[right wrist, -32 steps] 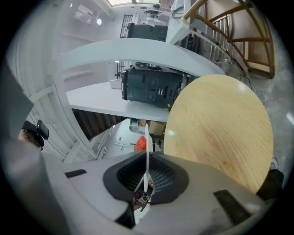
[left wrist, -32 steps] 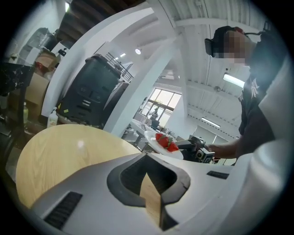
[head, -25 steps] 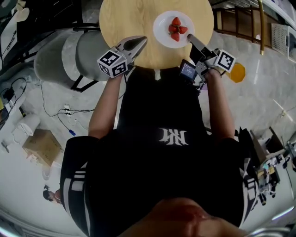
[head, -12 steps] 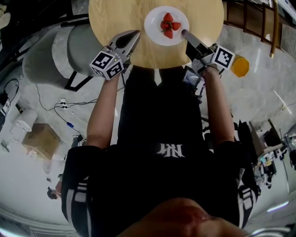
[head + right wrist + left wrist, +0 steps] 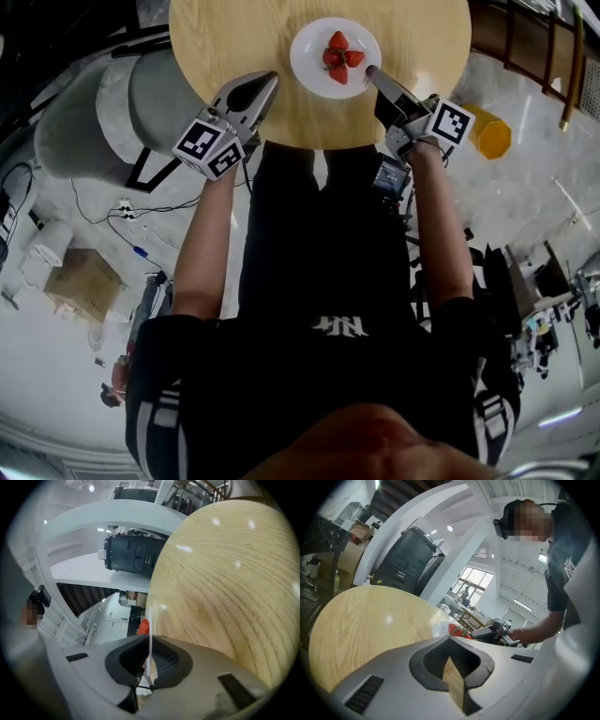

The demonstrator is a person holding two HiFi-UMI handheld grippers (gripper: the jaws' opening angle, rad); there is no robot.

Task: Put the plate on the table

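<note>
A white plate (image 5: 319, 75) with three strawberries (image 5: 337, 54) lies level over the round wooden table (image 5: 234, 37), near its front edge. My right gripper (image 5: 370, 72) is shut on the plate's right rim. In the right gripper view the rim (image 5: 150, 634) shows edge-on between the jaws, with the strawberries (image 5: 144, 626) beyond it and the tabletop (image 5: 225, 588) close beside it. Whether the plate rests on the wood I cannot tell. My left gripper (image 5: 269, 81) is shut and empty, left of the plate. The left gripper view shows the plate (image 5: 439, 629) and the right gripper (image 5: 485, 632) ahead.
A grey armchair (image 5: 103, 103) stands left of the table. On the floor lie an orange object (image 5: 492, 141) to the right, a cardboard box (image 5: 80, 286) and cables (image 5: 141, 220) to the left. A wooden railing (image 5: 562, 56) runs at the top right.
Both grippers have come down toward the tabletop, the right one bringing the plate with it. The plate now sits a little further left over the table.
</note>
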